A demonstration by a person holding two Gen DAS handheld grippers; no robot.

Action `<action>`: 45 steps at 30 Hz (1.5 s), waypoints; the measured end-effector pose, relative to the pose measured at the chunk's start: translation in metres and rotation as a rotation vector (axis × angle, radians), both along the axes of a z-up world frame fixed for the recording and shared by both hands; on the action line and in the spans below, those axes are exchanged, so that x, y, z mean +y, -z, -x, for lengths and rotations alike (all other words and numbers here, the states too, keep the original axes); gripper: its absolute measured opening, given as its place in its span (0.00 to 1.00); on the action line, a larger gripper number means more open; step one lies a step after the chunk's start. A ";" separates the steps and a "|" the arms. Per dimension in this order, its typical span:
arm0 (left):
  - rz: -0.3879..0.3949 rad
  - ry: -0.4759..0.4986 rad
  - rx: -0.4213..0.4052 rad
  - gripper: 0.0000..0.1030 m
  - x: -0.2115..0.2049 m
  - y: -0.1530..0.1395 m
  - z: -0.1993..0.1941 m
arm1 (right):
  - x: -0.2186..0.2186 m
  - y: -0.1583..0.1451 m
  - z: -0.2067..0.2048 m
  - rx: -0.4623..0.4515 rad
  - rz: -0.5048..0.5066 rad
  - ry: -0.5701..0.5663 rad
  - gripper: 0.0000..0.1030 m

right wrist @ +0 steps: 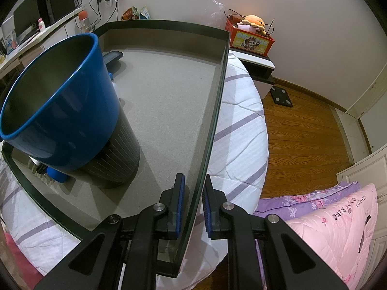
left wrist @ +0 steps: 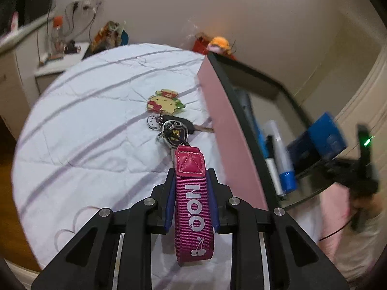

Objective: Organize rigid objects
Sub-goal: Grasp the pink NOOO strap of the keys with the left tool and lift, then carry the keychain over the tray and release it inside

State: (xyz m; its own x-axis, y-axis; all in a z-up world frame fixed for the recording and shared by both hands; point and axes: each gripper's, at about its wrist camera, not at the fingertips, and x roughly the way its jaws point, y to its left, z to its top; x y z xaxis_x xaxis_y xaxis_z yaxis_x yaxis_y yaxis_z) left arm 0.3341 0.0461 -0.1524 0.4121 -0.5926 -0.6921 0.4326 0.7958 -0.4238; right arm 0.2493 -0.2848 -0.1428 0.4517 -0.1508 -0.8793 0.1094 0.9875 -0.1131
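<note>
My left gripper (left wrist: 192,177) is shut on the magenta strap (left wrist: 192,205) of a key bunch. Its keys (left wrist: 175,130) and a Hello Kitty charm (left wrist: 165,102) lie on the white bedspread (left wrist: 84,120), just left of the pink-walled storage box (left wrist: 227,130). My right gripper (right wrist: 193,188) straddles the right wall of the box (right wrist: 212,125), one pad on each side, with a small gap on the outer side. Inside the box, a blue cup (right wrist: 58,101) leans on a dark ribbed container (right wrist: 118,154). Pens and blue items (left wrist: 278,159) also lie inside.
A bedside cabinet (left wrist: 55,65) with a bottle and cables stands at the far left. A red toy box (right wrist: 250,37) with a plush sits on a white nightstand. Pink and purple quilts (right wrist: 333,217) lie at the right. A wooden floor (right wrist: 302,133) holds a black scale.
</note>
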 end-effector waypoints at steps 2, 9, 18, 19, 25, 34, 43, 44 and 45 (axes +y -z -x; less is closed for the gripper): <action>0.042 -0.013 0.003 0.23 0.005 0.000 0.001 | 0.000 0.000 0.000 0.000 0.000 0.000 0.15; 0.205 -0.028 -0.051 0.23 0.017 -0.019 0.012 | 0.000 0.000 0.000 0.002 0.001 -0.001 0.15; 0.217 -0.018 -0.191 0.22 -0.001 -0.065 0.020 | 0.000 0.000 0.000 0.002 0.001 0.000 0.15; 0.226 -0.031 -0.206 0.22 -0.003 -0.070 0.020 | 0.000 0.000 0.000 0.002 0.001 -0.001 0.15; 0.284 0.006 -0.270 0.22 -0.013 -0.093 0.021 | 0.000 0.000 0.000 0.003 0.002 -0.001 0.15; 0.295 0.085 -0.313 0.22 -0.039 -0.118 0.020 | 0.000 0.000 -0.001 0.005 0.004 -0.003 0.15; 0.285 0.125 -0.342 0.22 -0.062 -0.135 0.020 | 0.000 0.000 -0.001 0.005 0.001 -0.004 0.15; 0.280 0.130 -0.344 0.22 -0.065 -0.136 0.019 | 0.000 0.001 -0.001 0.006 0.002 -0.005 0.15; 0.276 0.132 -0.346 0.22 -0.068 -0.138 0.019 | 0.000 0.001 -0.001 0.006 0.001 -0.005 0.15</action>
State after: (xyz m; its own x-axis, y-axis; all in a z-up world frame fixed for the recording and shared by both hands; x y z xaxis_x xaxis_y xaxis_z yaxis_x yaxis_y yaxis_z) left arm 0.3155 -0.0220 -0.0144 0.4998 -0.7983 -0.3360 0.6756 0.6021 -0.4254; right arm 0.2503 -0.2847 -0.1434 0.4472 -0.1496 -0.8818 0.1036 0.9879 -0.1150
